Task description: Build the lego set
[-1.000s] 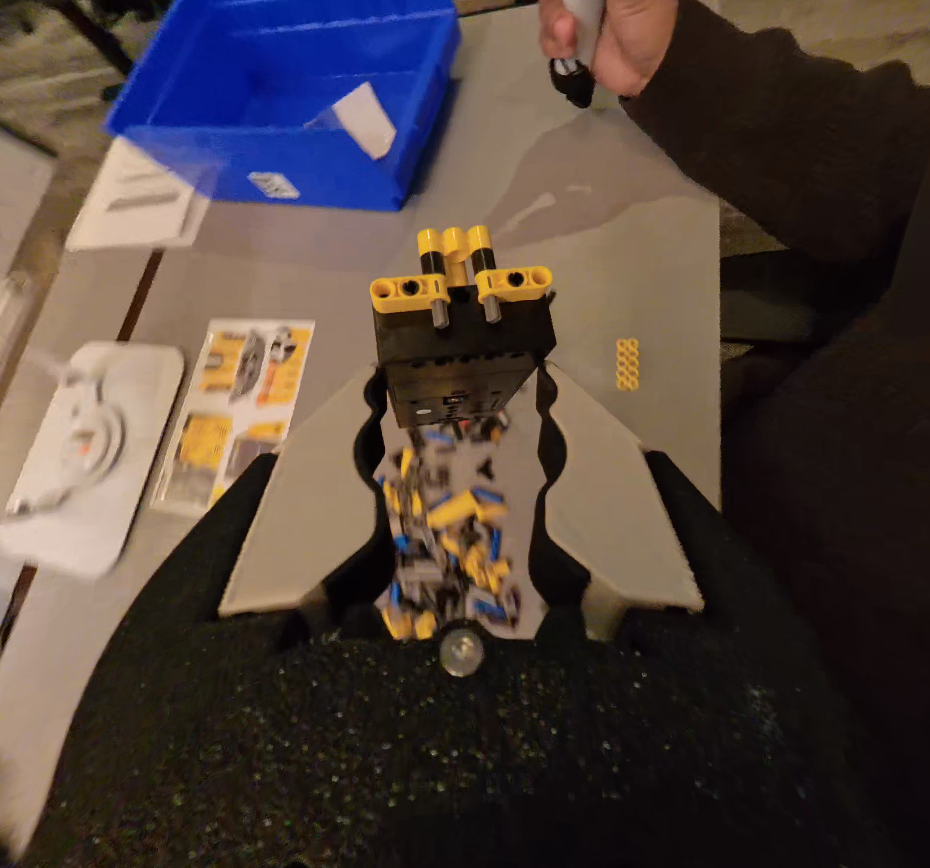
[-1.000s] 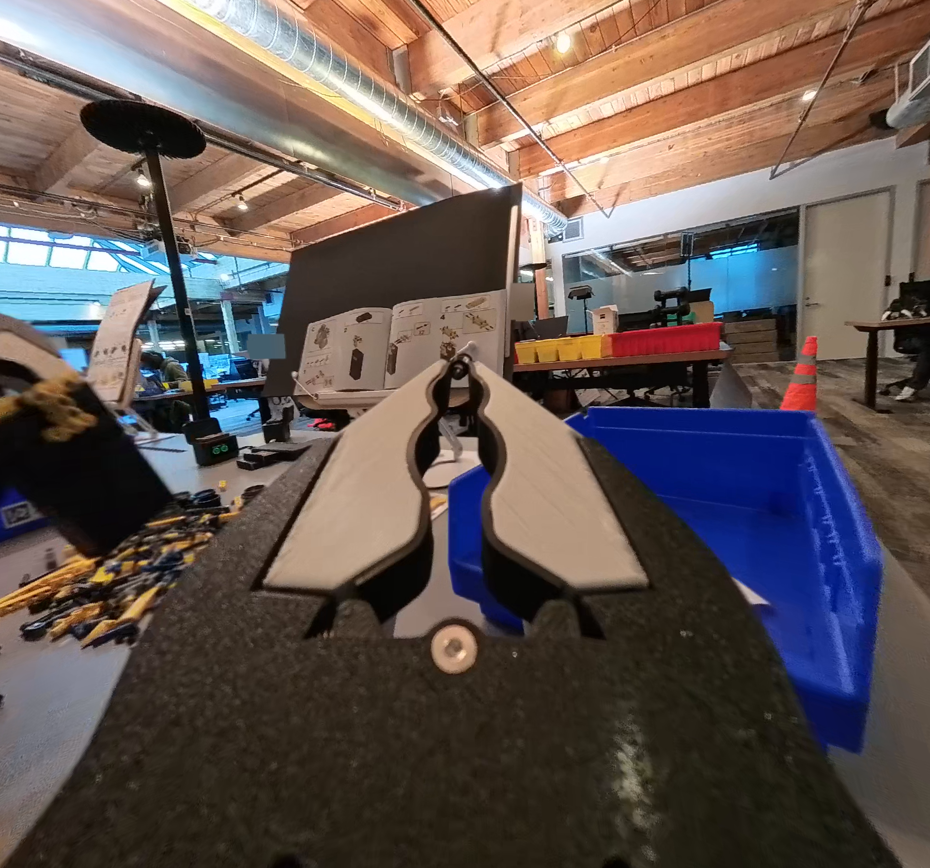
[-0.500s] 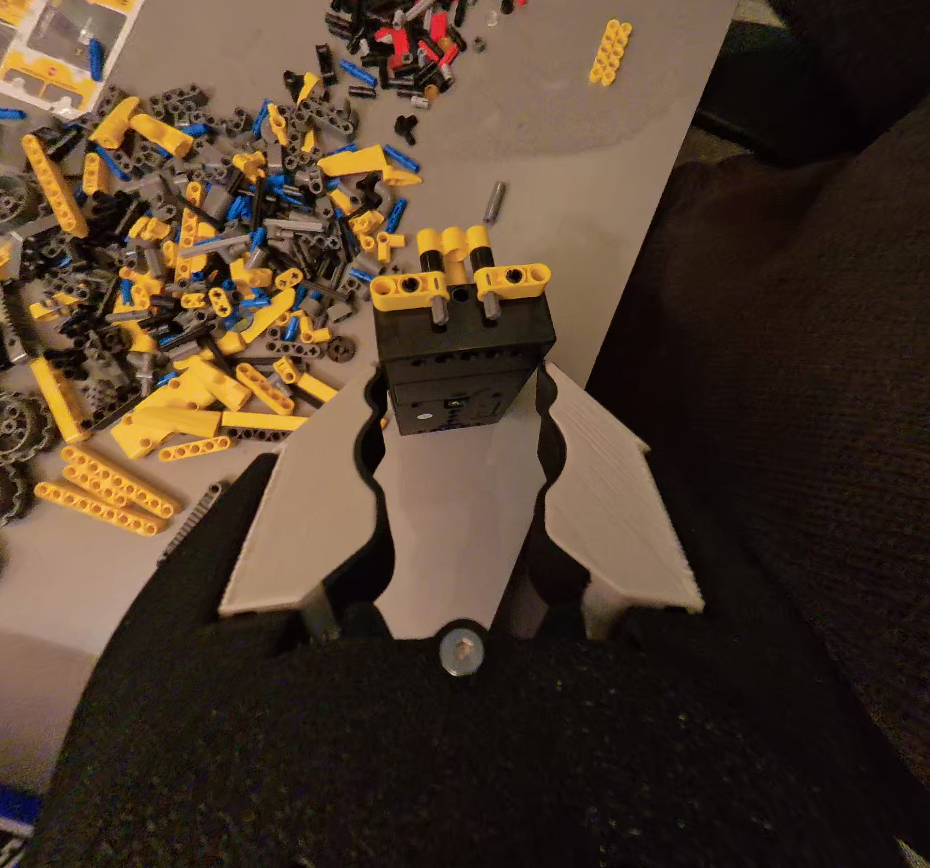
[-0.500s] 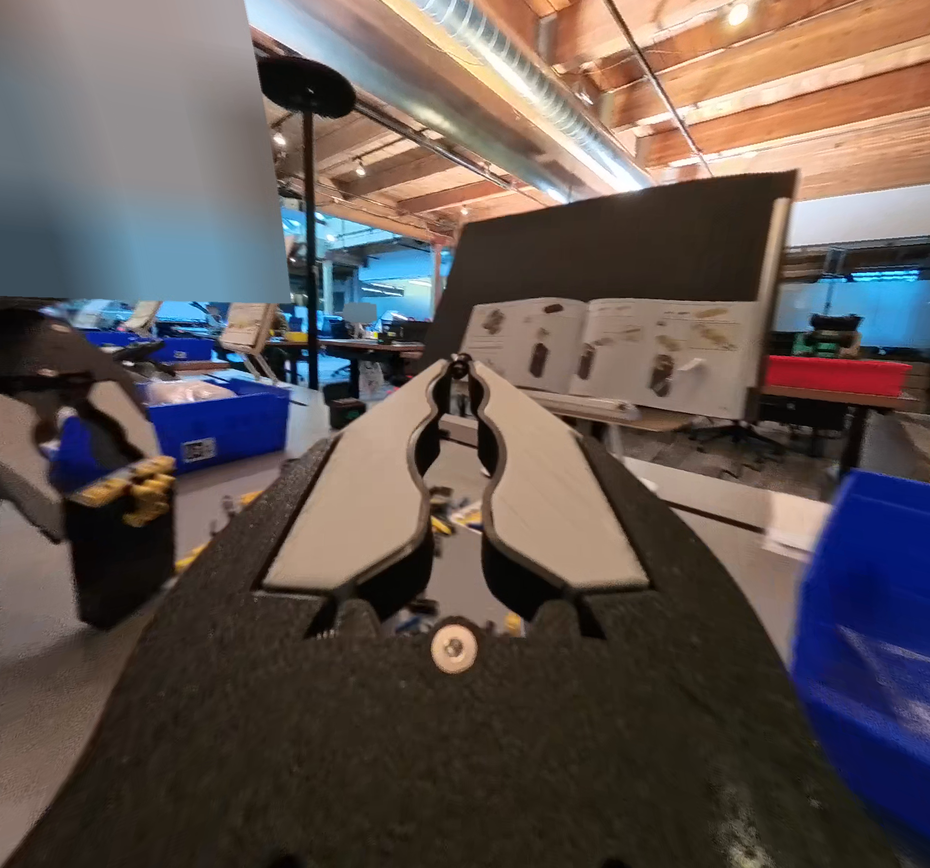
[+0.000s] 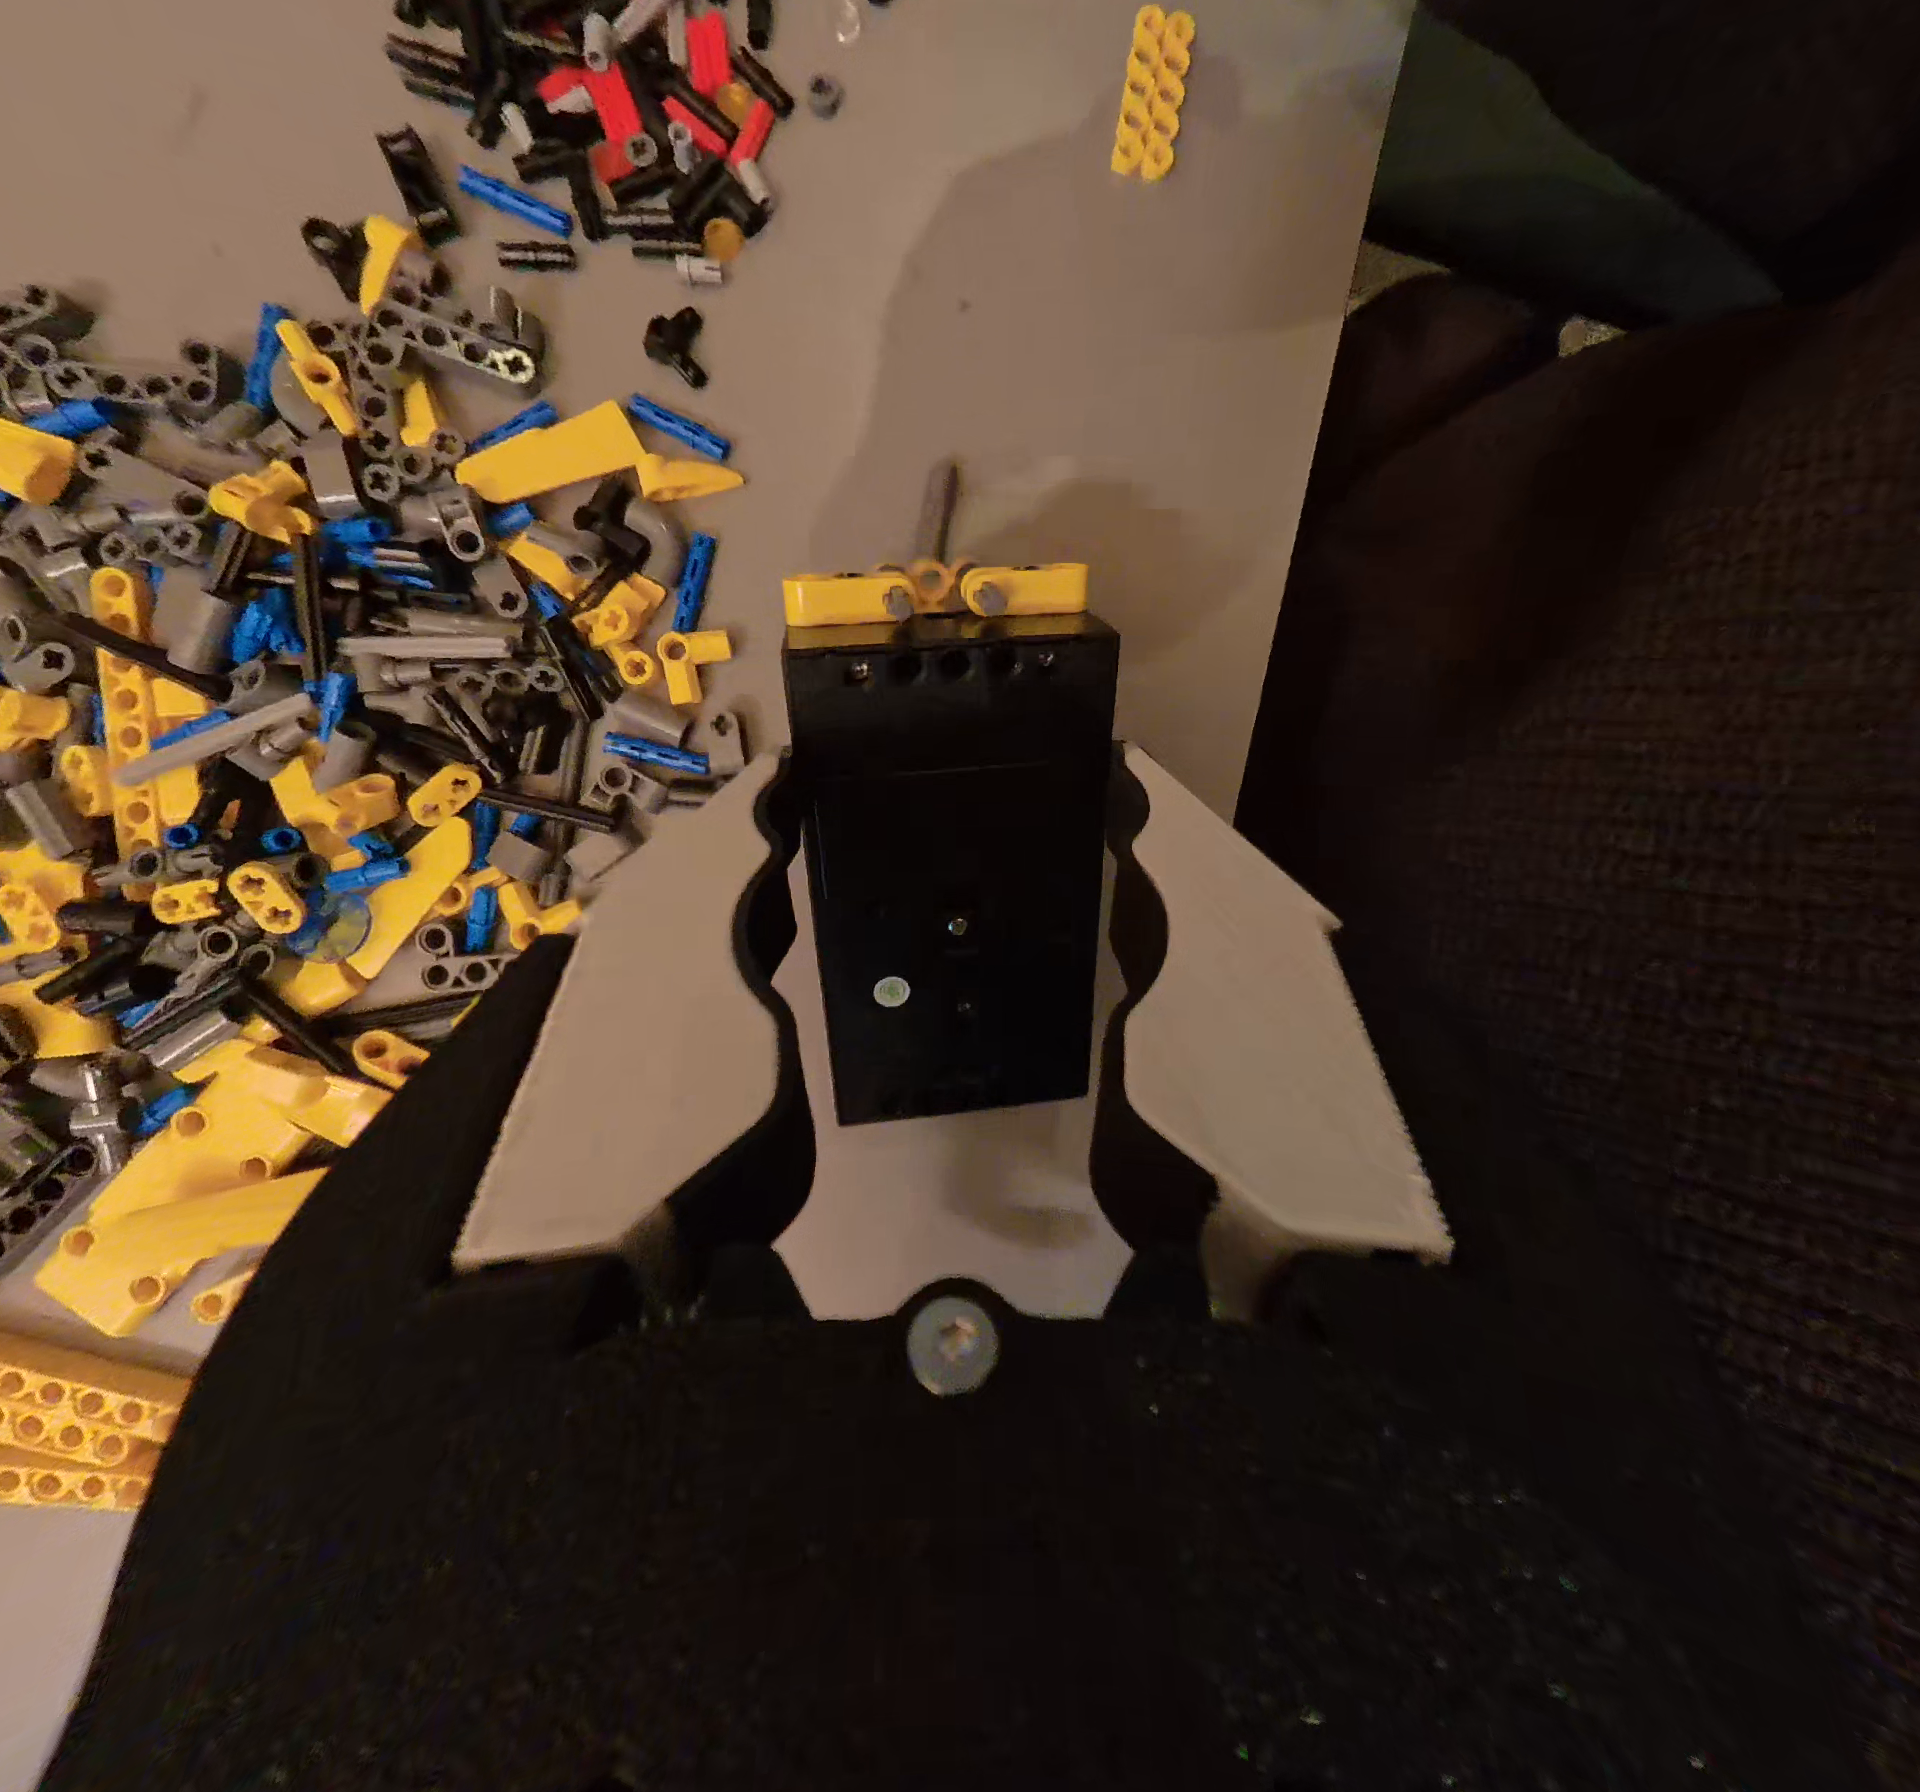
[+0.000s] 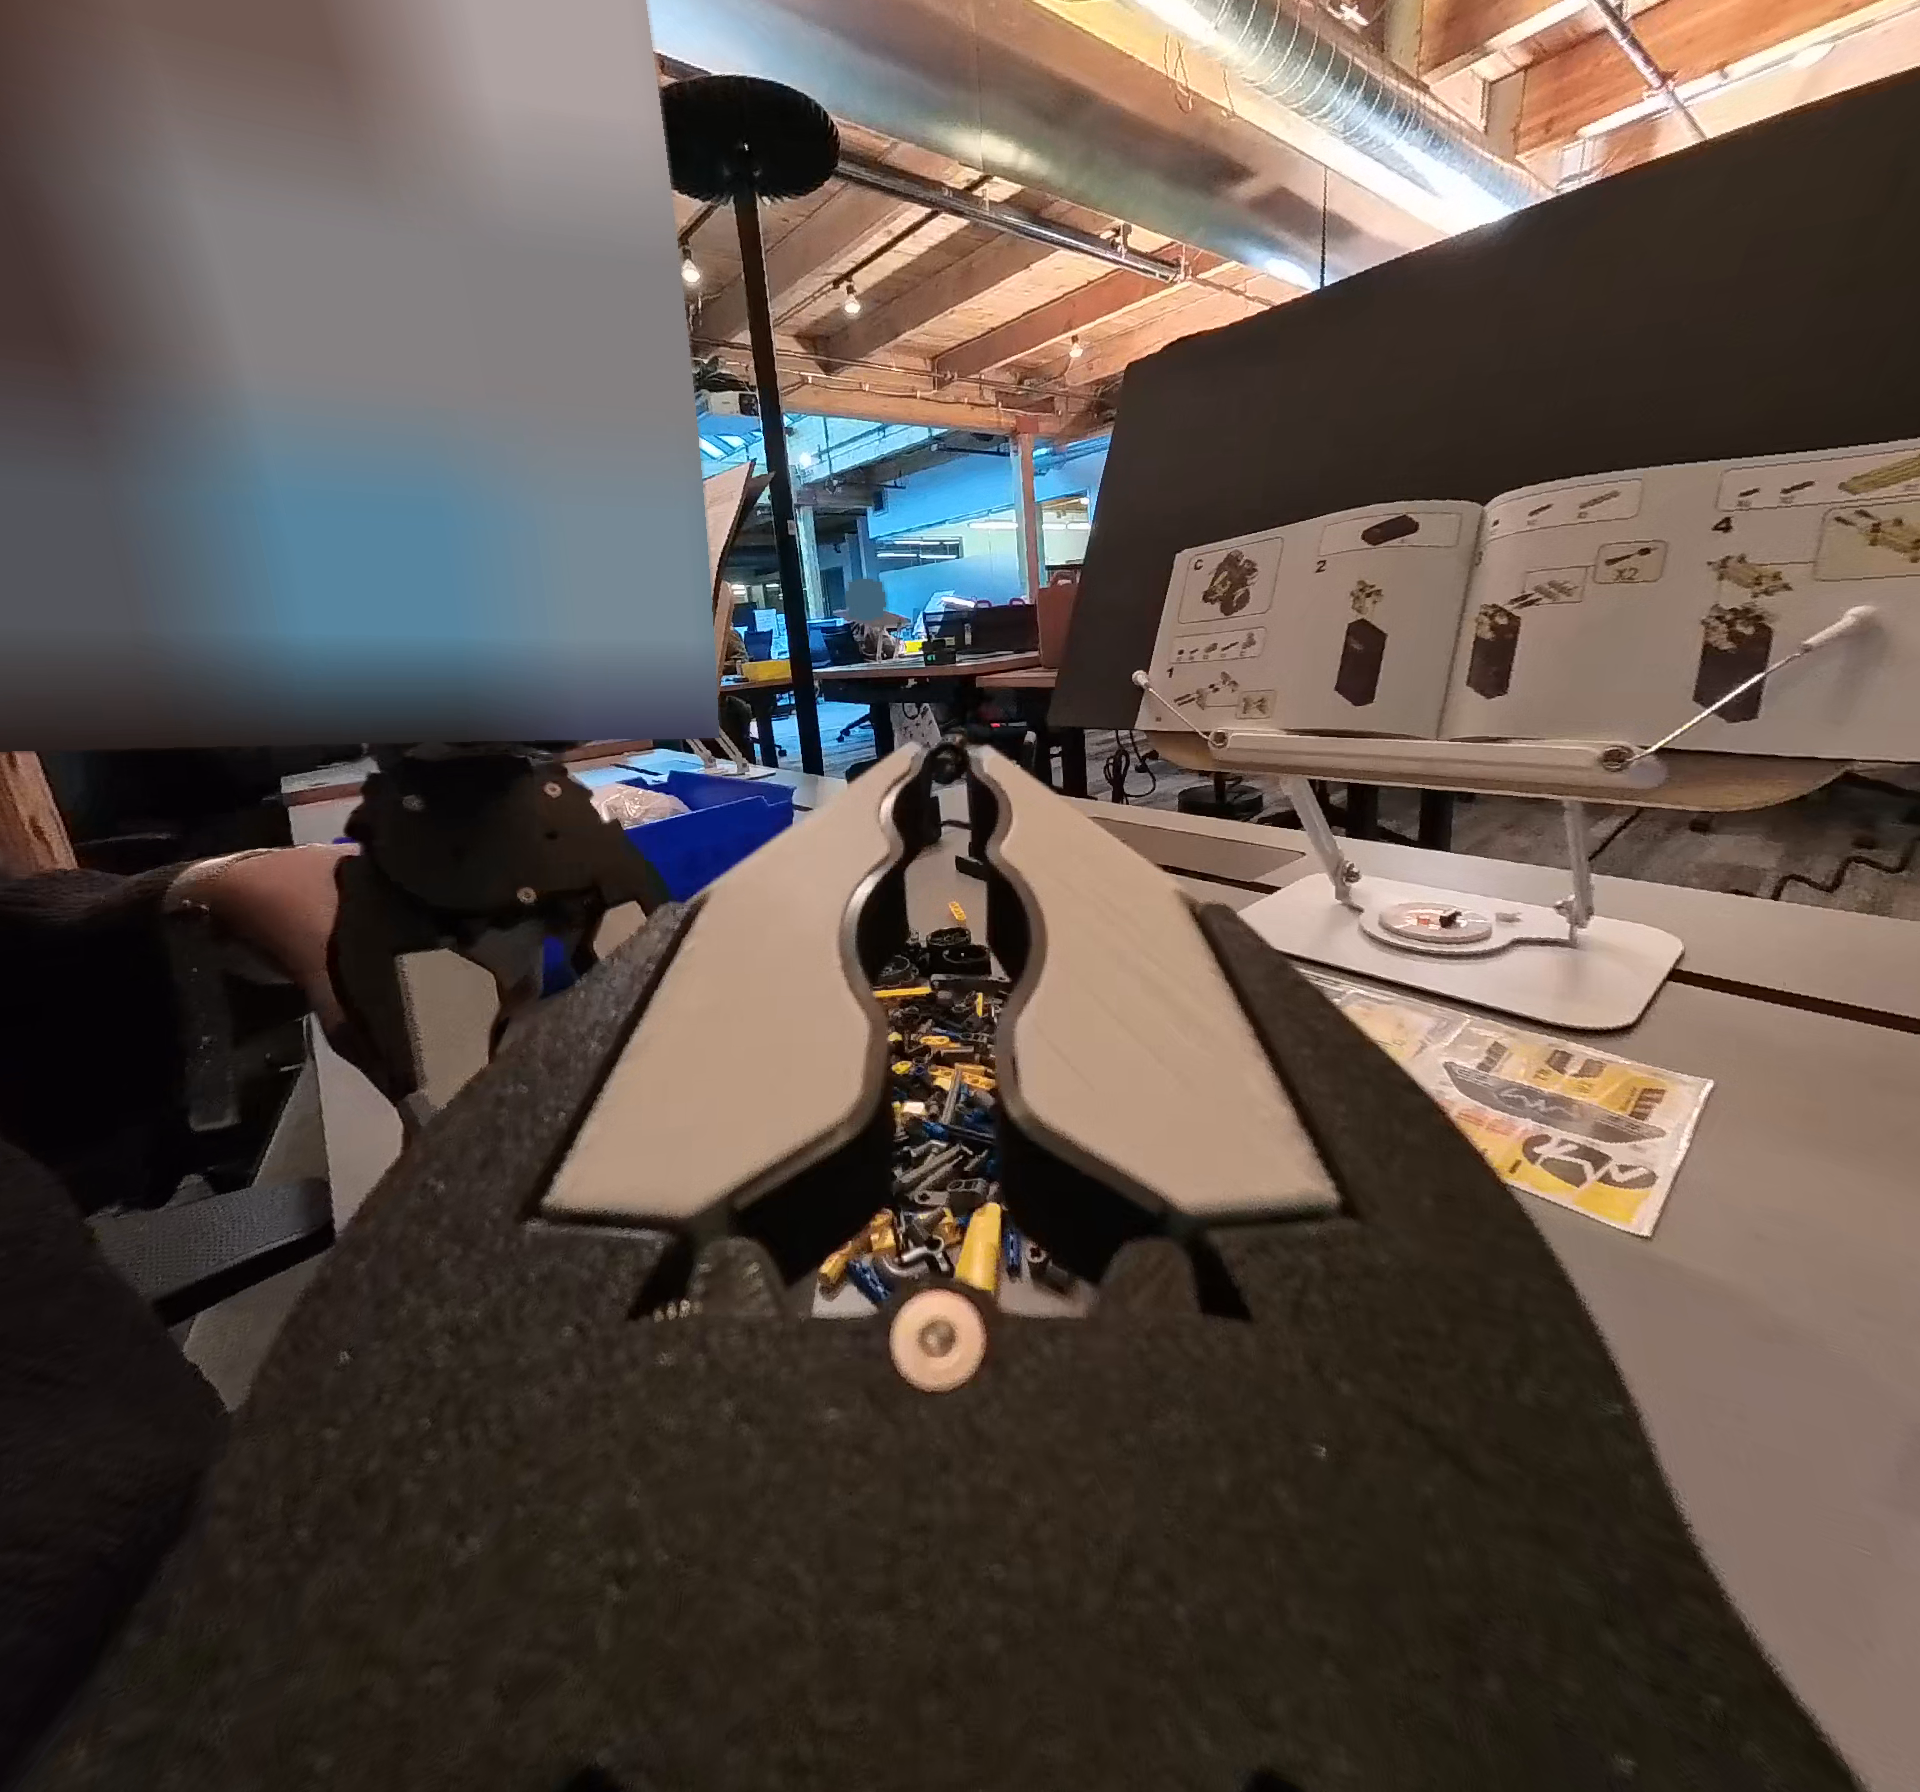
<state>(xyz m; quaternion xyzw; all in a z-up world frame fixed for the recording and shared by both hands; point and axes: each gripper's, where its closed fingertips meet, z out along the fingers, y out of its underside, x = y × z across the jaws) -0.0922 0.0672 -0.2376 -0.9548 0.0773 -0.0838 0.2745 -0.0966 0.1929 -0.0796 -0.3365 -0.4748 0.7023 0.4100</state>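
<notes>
My left gripper (image 5: 951, 776) is shut on a black box (image 5: 951, 911) with yellow beams and grey pins (image 5: 935, 591) on its far end. The box sits deep between the jaws, low over the grey table (image 5: 1039, 340) near its right edge. A grey axle (image 5: 940, 506) lies just beyond it. My right gripper (image 6: 945, 763) is shut, raised above the pile of loose pieces (image 6: 940, 1098). A small dark bit shows at its tips; I cannot tell what it is. The left gripper (image 6: 468, 859) and a hand show at the left of the right wrist view.
A big pile of yellow, blue, grey and black pieces (image 5: 312, 703) lies left of the box, a red and black pile (image 5: 623, 59) farther off. A yellow beam pair (image 5: 1151, 90) lies alone. An open booklet on a stand (image 6: 1507, 620), a sticker sheet (image 6: 1538, 1119) and a blue bin (image 6: 717, 817) stand farther back. The gap from one gripper's tips to the other's is roughly 20 centimeters.
My left gripper moved from the blue bin over the pile toward the table's right edge; the box now sits deeper between the jaws. My right gripper swung left from the bin toward the pile and booklet.
</notes>
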